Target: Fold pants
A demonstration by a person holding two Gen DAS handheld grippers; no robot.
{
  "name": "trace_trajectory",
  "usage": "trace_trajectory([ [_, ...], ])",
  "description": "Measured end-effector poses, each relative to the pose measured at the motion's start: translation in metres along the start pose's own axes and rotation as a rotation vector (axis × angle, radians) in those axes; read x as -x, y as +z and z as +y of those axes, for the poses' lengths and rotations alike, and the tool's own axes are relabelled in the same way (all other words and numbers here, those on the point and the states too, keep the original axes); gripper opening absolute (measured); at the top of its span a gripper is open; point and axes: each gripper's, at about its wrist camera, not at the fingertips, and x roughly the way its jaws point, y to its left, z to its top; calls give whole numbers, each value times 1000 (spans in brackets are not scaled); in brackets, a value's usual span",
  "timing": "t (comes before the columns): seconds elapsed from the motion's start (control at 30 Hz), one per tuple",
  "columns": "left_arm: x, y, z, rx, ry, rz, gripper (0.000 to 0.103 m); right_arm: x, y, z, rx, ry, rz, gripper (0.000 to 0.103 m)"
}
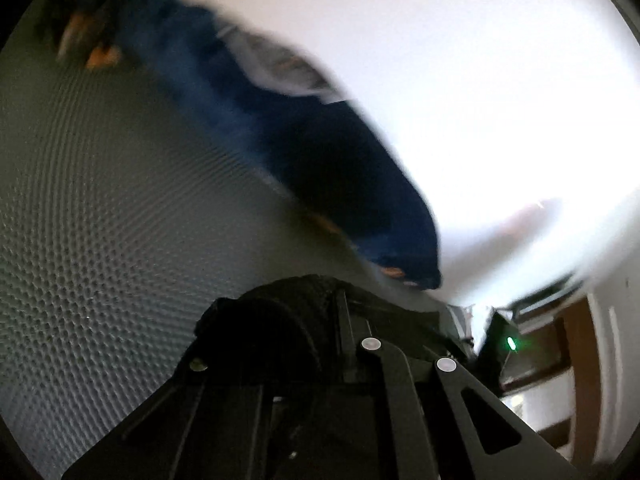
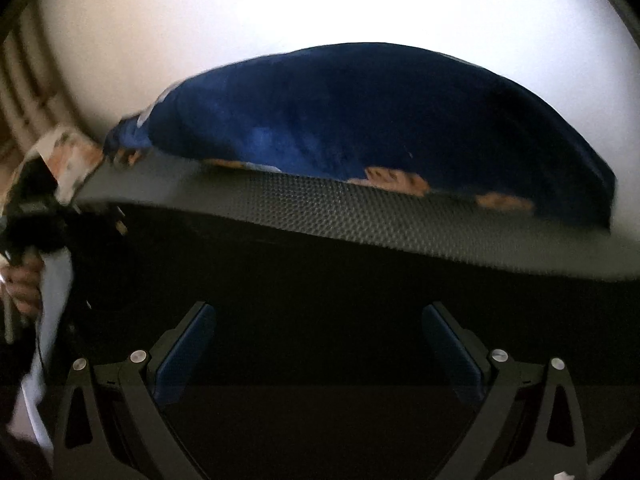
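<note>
The black pants (image 2: 320, 280) lie spread on a grey dimpled mat (image 2: 360, 216), filling the dark stretch in front of my right gripper (image 2: 320, 354). That gripper hovers over them, open, its blue pads (image 2: 186, 354) wide apart with nothing between them. In the left wrist view a bunch of the black pants (image 1: 264, 320) sits right at the tips of my left gripper (image 1: 320, 320), which is shut on it; the fingertips are buried in the cloth. The left gripper (image 2: 28, 208) also shows at the left edge of the right wrist view, held by a hand (image 2: 24, 286).
A blue cloth with orange patches (image 2: 360, 120) lies along the far edge of the mat, on a white surface (image 2: 320, 4). In the blurred left wrist view the same blue cloth (image 1: 320, 148) runs diagonally. Wooden furniture (image 1: 576, 344) stands at the lower right.
</note>
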Motion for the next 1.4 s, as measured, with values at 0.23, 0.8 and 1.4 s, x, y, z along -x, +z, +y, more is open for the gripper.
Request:
trace_trajectory([
  [0.23,21,-23,-44,-145,-47,-34,8,-14,41,-19,246,45,114,93],
  [0.8,53,-29,-52,-247,-23,0,8,-72,53,-25,487,306,443,49],
  [1.4,85,-48,-62,-307,11,33,9,75,-17,1,336,-73,106,9],
])
